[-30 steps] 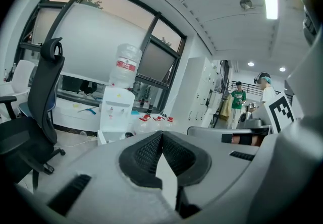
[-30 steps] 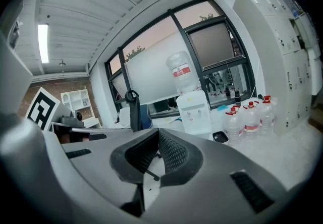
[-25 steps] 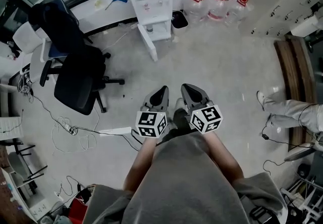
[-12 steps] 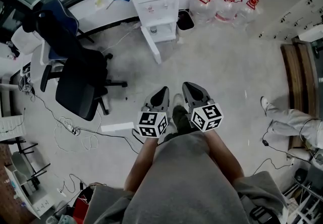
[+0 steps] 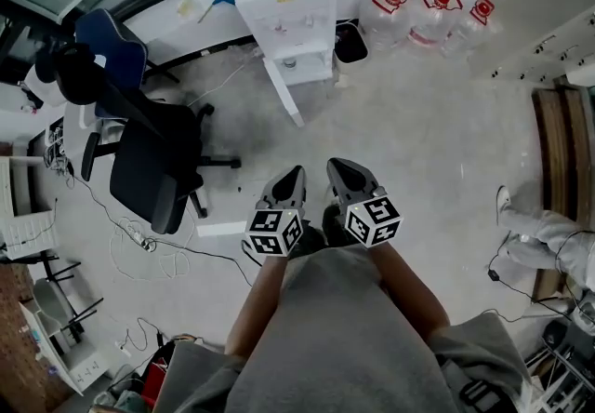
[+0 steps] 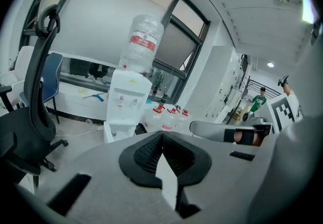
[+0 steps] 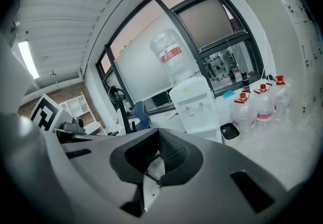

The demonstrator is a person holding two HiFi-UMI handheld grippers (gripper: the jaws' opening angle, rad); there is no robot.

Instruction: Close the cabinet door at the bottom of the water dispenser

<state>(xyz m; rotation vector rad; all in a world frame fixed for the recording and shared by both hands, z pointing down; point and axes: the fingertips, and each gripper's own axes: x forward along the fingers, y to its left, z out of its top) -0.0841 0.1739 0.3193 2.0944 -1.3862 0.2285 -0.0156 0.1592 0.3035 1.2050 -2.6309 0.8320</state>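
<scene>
you've stepped nearer the water dispenser (image 5: 284, 2); its cabinet door (image 5: 282, 90) still gapes, well beyond your left gripper (image 5: 297, 171) and right gripper (image 5: 333, 164), both pinched together, empty.

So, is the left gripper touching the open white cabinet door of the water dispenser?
Apart. The head view shows bare grey floor between the left gripper and the white cabinet door.

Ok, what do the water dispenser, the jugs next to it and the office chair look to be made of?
Water dispenser: white, smooth, slightly glossy casing, probably moulded plastic, though painted metal can't be ruled out.
Jugs: clear plastic that you can see through, with red caps.
Office chair: matte black seat and back, likely fabric or mesh; its star base looks like hard black plastic.
</scene>
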